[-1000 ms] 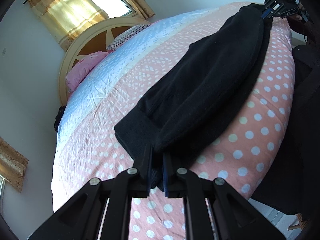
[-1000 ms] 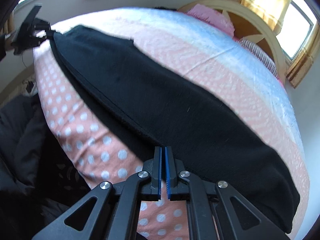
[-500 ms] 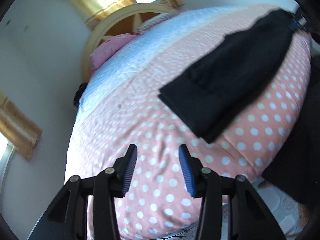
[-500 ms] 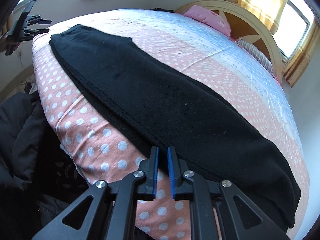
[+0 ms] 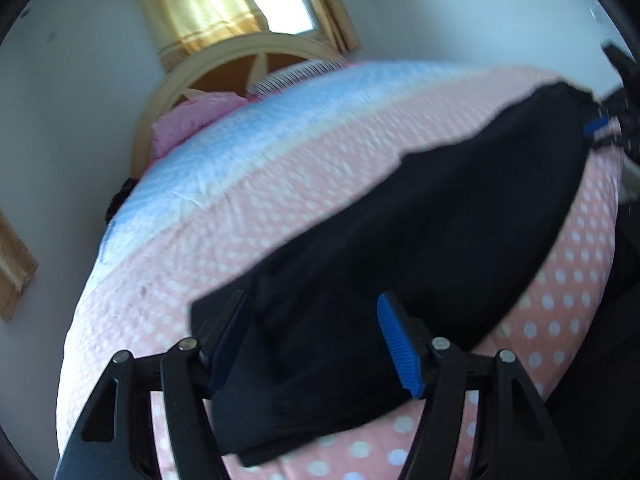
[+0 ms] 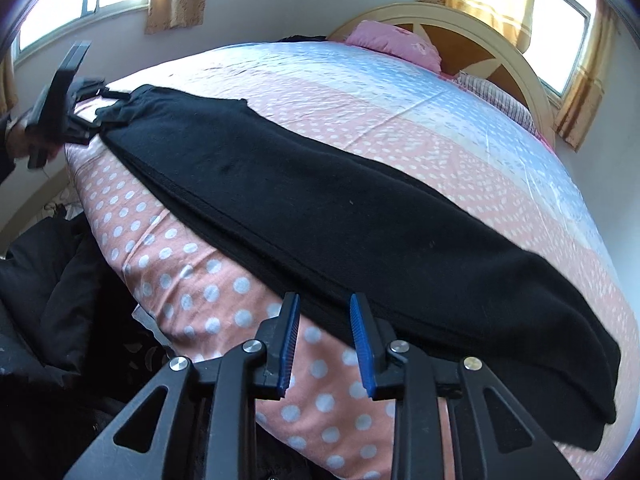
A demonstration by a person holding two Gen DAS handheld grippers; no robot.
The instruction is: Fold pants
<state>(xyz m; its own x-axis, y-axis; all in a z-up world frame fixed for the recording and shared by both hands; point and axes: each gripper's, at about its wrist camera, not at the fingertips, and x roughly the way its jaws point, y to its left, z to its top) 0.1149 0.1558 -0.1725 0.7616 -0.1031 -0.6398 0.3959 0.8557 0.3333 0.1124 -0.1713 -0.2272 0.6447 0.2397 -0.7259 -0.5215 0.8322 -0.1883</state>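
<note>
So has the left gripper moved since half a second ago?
Yes. The left gripper has come forward over the pants, its open fingers now straddling their near end on the bedspread.

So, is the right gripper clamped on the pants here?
No, the right gripper is open, its fingers apart just short of the pants edge.

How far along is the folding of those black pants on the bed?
Early on. The black pants already lie stretched along the polka-dot bed, legs stacked lengthwise. Neither tool grips cloth now: the left gripper is open over one end, the right gripper is open at the near edge. The crosswise folds appear not yet done.
</note>
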